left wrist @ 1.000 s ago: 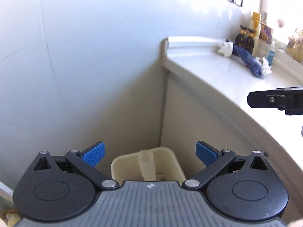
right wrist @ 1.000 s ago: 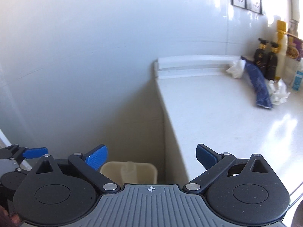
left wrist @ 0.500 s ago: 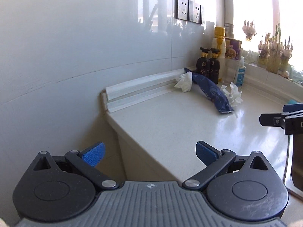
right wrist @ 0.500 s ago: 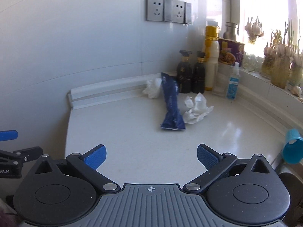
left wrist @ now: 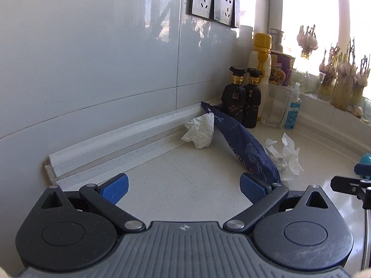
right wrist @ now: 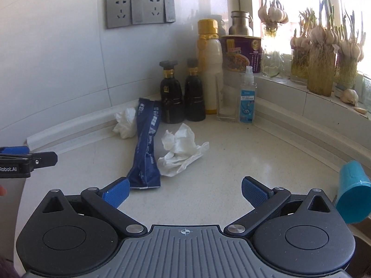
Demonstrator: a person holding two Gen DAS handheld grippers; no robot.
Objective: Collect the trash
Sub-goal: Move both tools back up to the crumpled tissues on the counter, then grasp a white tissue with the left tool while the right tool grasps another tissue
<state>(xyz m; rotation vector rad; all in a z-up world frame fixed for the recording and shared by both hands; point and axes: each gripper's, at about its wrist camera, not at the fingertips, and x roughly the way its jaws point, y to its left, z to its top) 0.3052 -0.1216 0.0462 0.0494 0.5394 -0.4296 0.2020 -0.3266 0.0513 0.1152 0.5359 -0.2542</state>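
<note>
Your surface (right wrist: 243, 162) is speckled stone, smooth with a soft sheen. The wall tiles (left wrist: 92, 58) are glossy. You see crumpled white paper tissue (right wrist: 180, 153), a shiny blue plastic wrapper (right wrist: 146, 148), and brushed metal sockets (right wrist: 139, 9).

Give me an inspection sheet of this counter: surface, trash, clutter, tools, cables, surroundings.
Surface: pale speckled counter, mostly bare in front, a raised strip along the wall.
Trash: blue wrapper lying flat; one crumpled tissue on its wall side, another tissue on its other side, touching it.
Clutter: two dark bottles, yellow-capped bottle, spray bottle, noodle cup, teal cup lying at the right edge.
Tools: left tool and right tool both open, holding nothing, short of the trash.
Cables: nothing seen.
Surroundings: tiled wall with sockets; sprouting garlic on the window ledge.
</note>
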